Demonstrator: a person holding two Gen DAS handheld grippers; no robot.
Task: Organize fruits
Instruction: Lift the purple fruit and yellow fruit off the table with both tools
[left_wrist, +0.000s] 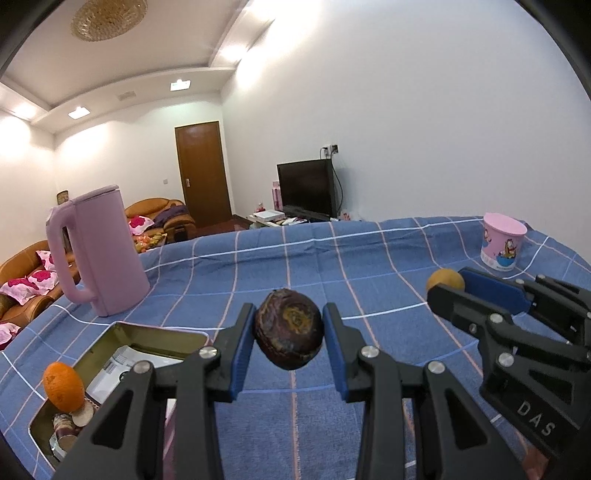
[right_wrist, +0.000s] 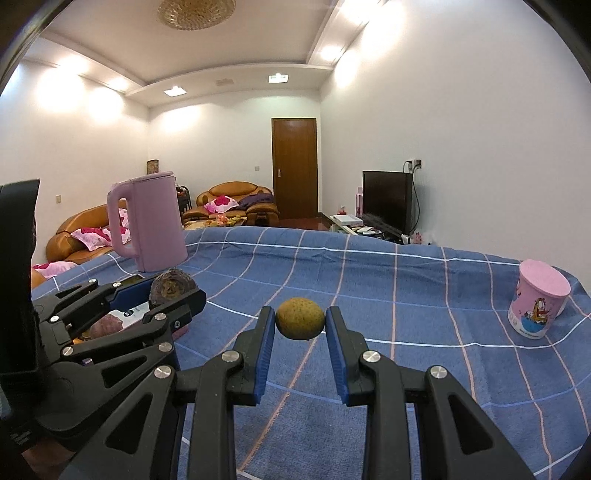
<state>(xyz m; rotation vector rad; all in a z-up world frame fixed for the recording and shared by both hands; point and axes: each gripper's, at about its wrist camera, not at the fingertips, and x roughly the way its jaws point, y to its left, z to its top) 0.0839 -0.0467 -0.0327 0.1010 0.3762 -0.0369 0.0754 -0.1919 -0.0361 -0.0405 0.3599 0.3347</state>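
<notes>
A dark purple, wrinkled fruit (left_wrist: 288, 328) with a brownish patch is held clear of the table, just right of and above the tin box (left_wrist: 122, 341). An orange (left_wrist: 62, 386) sits upright at the box's near left edge, on sliced pieces inside. A yellow-green round fruit (right_wrist: 300, 323) is held well to the right of the box.

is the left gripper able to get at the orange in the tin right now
Probably not as it stands: the left gripper is shut on the dark purple fruit, so its jaws are full. The orange sits unobstructed at the tin, low left.
</notes>
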